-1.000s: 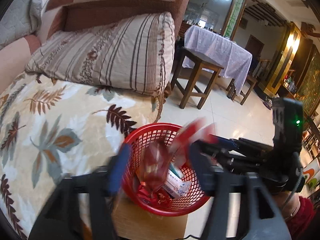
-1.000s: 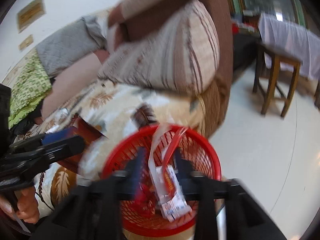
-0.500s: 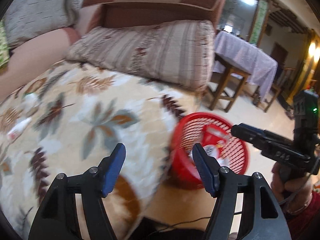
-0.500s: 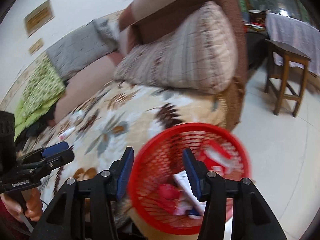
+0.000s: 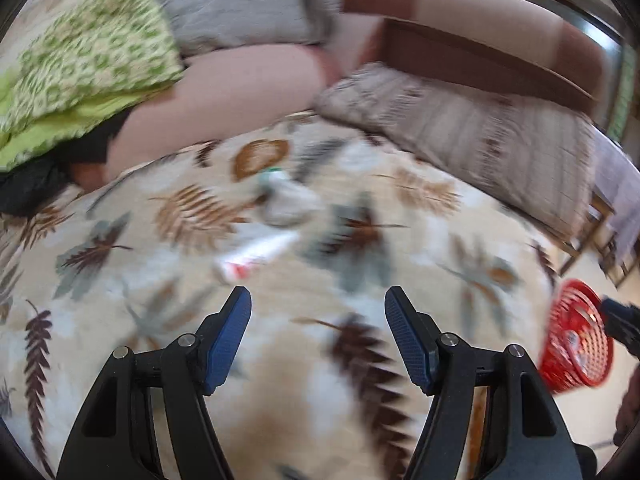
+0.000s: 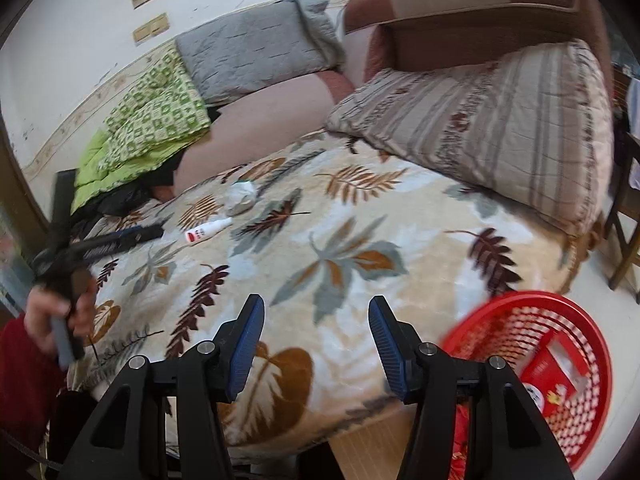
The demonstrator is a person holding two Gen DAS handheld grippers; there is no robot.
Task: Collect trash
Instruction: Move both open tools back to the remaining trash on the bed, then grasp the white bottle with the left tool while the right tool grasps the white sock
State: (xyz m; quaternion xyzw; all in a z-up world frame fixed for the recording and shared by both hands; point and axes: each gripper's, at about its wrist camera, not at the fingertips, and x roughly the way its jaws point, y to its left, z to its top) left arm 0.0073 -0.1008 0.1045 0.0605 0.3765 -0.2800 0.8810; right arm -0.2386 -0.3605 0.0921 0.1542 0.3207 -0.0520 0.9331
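Observation:
Two bits of trash lie on the leaf-patterned blanket (image 6: 340, 248): a white tube with a red label (image 6: 208, 231) (image 5: 258, 254) and a crumpled grey-white wad (image 6: 240, 198) (image 5: 286, 200) just behind it. My left gripper (image 5: 318, 306) is open and empty, a short way in front of the tube; it also shows from the side in the right wrist view (image 6: 138, 234). The red mesh basket (image 6: 560, 364) (image 5: 576, 344) holds red wrappers beside the sofa's front edge. My right gripper (image 6: 316, 314) stands open and empty over the blanket, left of the basket.
A striped pillow (image 6: 492, 128) leans on the brown armrest (image 6: 492, 8) at the right. A grey cushion (image 6: 252, 48) and a green patterned quilt (image 6: 148, 120) lie along the sofa back. A wooden stool's legs (image 6: 624, 216) stand on the tiled floor at far right.
Both grippers let go of wrappers into the basket and opened. The left one has swung left over the blanket toward the tube and wad; the right one has pulled back from the basket.

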